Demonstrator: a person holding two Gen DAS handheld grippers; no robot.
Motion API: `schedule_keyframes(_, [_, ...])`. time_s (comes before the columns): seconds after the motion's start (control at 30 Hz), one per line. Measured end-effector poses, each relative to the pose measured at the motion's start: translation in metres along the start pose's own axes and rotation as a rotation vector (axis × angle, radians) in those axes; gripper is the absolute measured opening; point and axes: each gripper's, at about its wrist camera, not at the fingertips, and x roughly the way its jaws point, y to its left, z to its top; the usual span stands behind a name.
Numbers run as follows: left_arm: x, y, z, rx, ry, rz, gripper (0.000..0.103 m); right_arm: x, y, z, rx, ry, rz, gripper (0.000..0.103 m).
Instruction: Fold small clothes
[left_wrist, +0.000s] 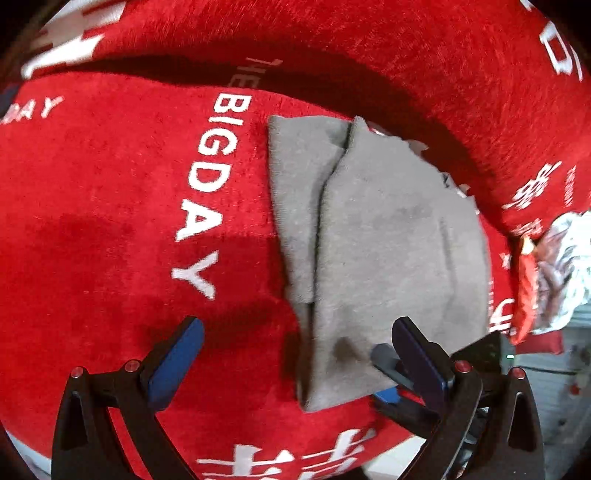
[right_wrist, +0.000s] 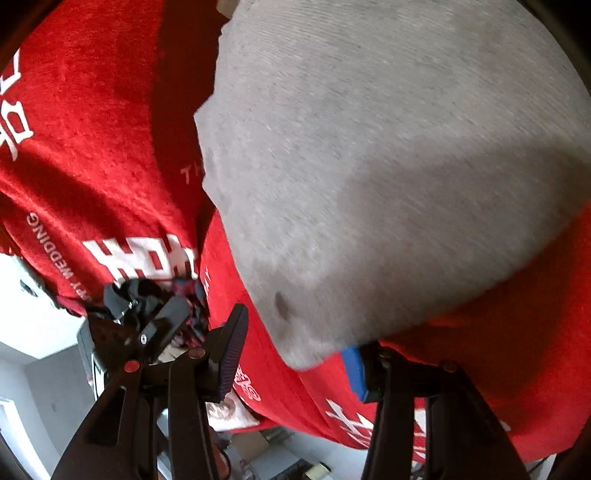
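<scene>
- The grey cloth (left_wrist: 369, 236) lies flat on a red blanket (left_wrist: 110, 206) printed with white letters; what is under the blanket cannot be told, so it keeps its own name here.
- The cloth is partly folded already: one layer sits over another, and a narrower strip of the lower layer shows along its left side.
- Its long axis runs straight away from the left gripper (left_wrist: 295, 354), from the blanket's near edge toward the far rise of red fabric.
- The near short end of the cloth lies between the left gripper's spread fingers, closer to the right-hand one; the fingers are wide apart and hold nothing.
- The right gripper (right_wrist: 299, 354) is at the cloth's near right corner, which hangs at the blanket's edge. Its fingers are also apart, with the cloth corner (right_wrist: 306, 354) in the gap, just beside the blue pad; no clamping shows.
- My judgement: the right gripper is nearer to that corner, so it is better placed to pinch it, and the next fold would carry the near end away along the long axis.
</scene>
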Motion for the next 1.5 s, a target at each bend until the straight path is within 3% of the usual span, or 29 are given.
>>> schedule_keyframes(0.07, [0.002, 0.005, 0.003, -0.033, 0.008, -0.045, 0.102, 0.002, -0.002, 0.004, 0.031, 0.003, -0.014, 0.008])
schedule_keyframes(0.3, [0.032, 0.001, 0.025, -0.075, 0.088, -0.232, 0.102, -0.033, 0.033, 0.014, -0.09, 0.009, 0.12, 0.008])
schedule_keyframes(0.4, [0.048, -0.011, 0.037, -0.098, 0.11, -0.342, 0.102, -0.047, 0.052, 0.019, -0.158, 0.004, 0.115, 0.007])
schedule_keyframes(0.47, [0.056, -0.023, 0.045, -0.091, 0.112, -0.369, 0.102, -0.052, 0.06, 0.02, -0.186, 0.009, 0.105, 0.007])
schedule_keyframes(0.6, [0.072, -0.055, 0.058, -0.018, 0.122, -0.337, 0.101, -0.048, 0.063, 0.015, -0.218, 0.037, 0.071, 0.007])
schedule_keyframes(0.67, [0.079, -0.074, 0.061, 0.056, 0.121, -0.27, 0.082, -0.044, 0.059, 0.011, -0.226, 0.054, 0.047, 0.007])
schedule_keyframes(0.7, [0.084, -0.083, 0.061, 0.099, 0.131, -0.222, 0.06, -0.042, 0.056, 0.009, -0.232, 0.065, 0.029, 0.007])
schedule_keyframes(0.73, [0.09, -0.088, 0.061, 0.127, 0.146, -0.17, 0.049, -0.04, 0.054, 0.008, -0.237, 0.074, 0.009, 0.007])
schedule_keyframes(0.8, [0.099, -0.093, 0.06, 0.159, 0.166, -0.103, 0.047, -0.039, 0.05, 0.004, -0.248, 0.114, -0.053, 0.008])
schedule_keyframes(0.93, [0.102, -0.099, 0.059, 0.17, 0.158, -0.082, 0.047, -0.048, 0.049, 0.002, -0.308, 0.247, -0.179, 0.012])
schedule_keyframes(1.0, [0.105, -0.1, 0.06, 0.167, 0.164, -0.064, 0.047, -0.066, 0.055, 0.006, -0.371, 0.269, -0.224, 0.012])
schedule_keyframes(1.1, [0.105, -0.106, 0.06, 0.191, 0.15, -0.024, 0.046, -0.101, 0.065, 0.027, -0.444, 0.165, -0.291, 0.012])
schedule_keyframes(1.17, [0.105, -0.113, 0.059, 0.221, 0.131, 0.036, 0.037, -0.119, 0.067, 0.052, -0.473, 0.05, -0.376, 0.011])
schedule_keyframes(1.23, [0.099, -0.116, 0.057, 0.22, 0.107, 0.052, 0.02, -0.119, 0.063, 0.074, -0.484, 0.007, -0.418, 0.008])
schedule_keyframes(1.37, [0.079, -0.135, 0.057, 0.231, 0.057, 0.033, 0.019, -0.088, 0.036, 0.102, -0.474, 0.058, -0.513, 0.002])
schedule_keyframes(1.5, [0.054, -0.19, 0.054, 0.31, -0.003, 0.016, 0.019, -0.082, 0.027, 0.1, -0.508, 0.076, -0.476, 0.0])
